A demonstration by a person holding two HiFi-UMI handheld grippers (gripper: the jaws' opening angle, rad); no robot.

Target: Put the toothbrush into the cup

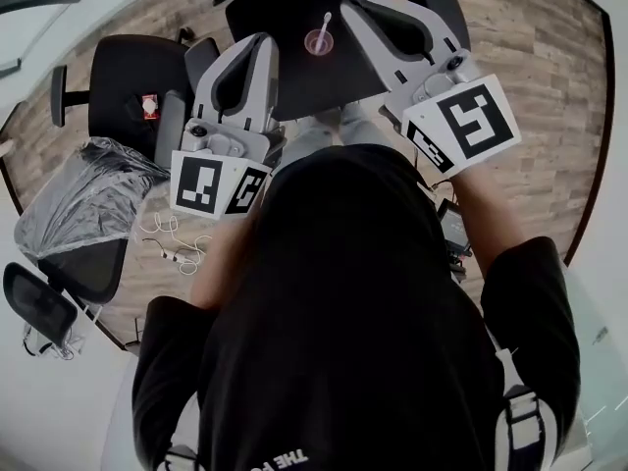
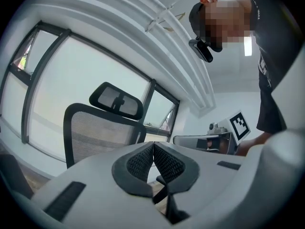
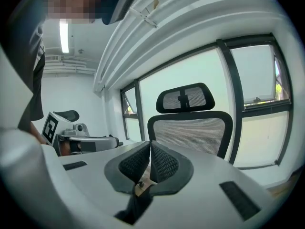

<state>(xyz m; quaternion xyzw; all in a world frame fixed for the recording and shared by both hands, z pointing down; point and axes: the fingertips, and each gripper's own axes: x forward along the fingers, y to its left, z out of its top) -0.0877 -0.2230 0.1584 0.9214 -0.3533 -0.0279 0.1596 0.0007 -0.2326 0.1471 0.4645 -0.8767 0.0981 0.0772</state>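
The pink cup point(image 1: 318, 42) stands on the dark counter point(image 1: 294, 77) at the far side of the person, and the toothbrush point(image 1: 326, 24) is already in it, head down, its pale handle rising above the rim and leaning a little to the right. From above, the cup shows in the gap between the two grippers, beyond both of them and touched by neither.

The left gripper point(image 2: 153, 149) is clenched with nothing in it. Its two black ribbed pads point(image 2: 138, 162) meet at their tips. It is held up off the counter and points towards a mesh-backed office chair point(image 2: 97, 128) that stands before a row of windows point(image 2: 86, 80).

The right gripper point(image 3: 149, 149) is likewise clenched and empty, pads pressed together along their far edge. It faces the same kind of chair and glass. Each gripper catches the other off to its side, so they are held side by side, a little apart, at about the same height.

The person leans over them in a black shirt point(image 1: 363, 322), forearms drawn in close to the body. On the wooden floor point(image 1: 549, 77) to the near left is a chair draped in clear plastic point(image 1: 83, 194), with a loose tangle of white cable point(image 1: 169, 241) just beside it.
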